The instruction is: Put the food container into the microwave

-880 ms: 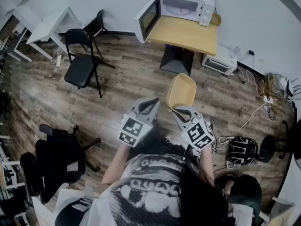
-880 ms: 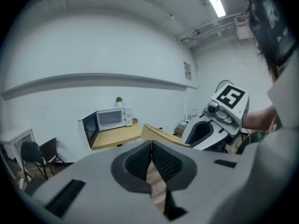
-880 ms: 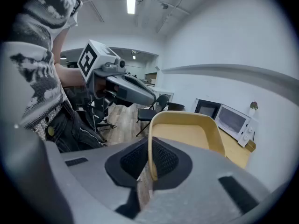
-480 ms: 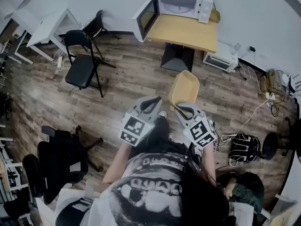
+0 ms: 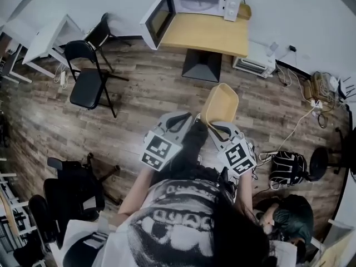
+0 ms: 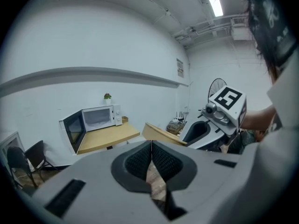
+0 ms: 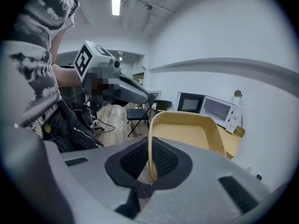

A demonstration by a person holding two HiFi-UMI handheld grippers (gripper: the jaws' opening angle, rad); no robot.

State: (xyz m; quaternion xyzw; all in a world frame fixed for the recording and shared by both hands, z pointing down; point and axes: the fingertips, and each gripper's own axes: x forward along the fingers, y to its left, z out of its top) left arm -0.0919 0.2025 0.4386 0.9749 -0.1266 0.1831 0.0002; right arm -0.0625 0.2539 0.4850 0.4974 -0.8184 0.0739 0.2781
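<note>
At centre frame, the right claw (image 5: 214, 128) is clamping the yellow food container (image 5: 220, 104) by its rim; the left claw (image 5: 178, 119) is resting closed, empty. A leg (image 5: 192, 142) is newly stepping toward the open microwave (image 5: 192, 1), upper frame.

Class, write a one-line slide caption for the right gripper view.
Right gripper shut on the yellow food container's rim, facing the open microwave on its wooden table.

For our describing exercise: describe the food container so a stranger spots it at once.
Find the wooden table with the open microwave, then look down the floor toward the person. The food container is the shallow yellow tray, rim pinched in the right gripper, the only thing held.
</note>
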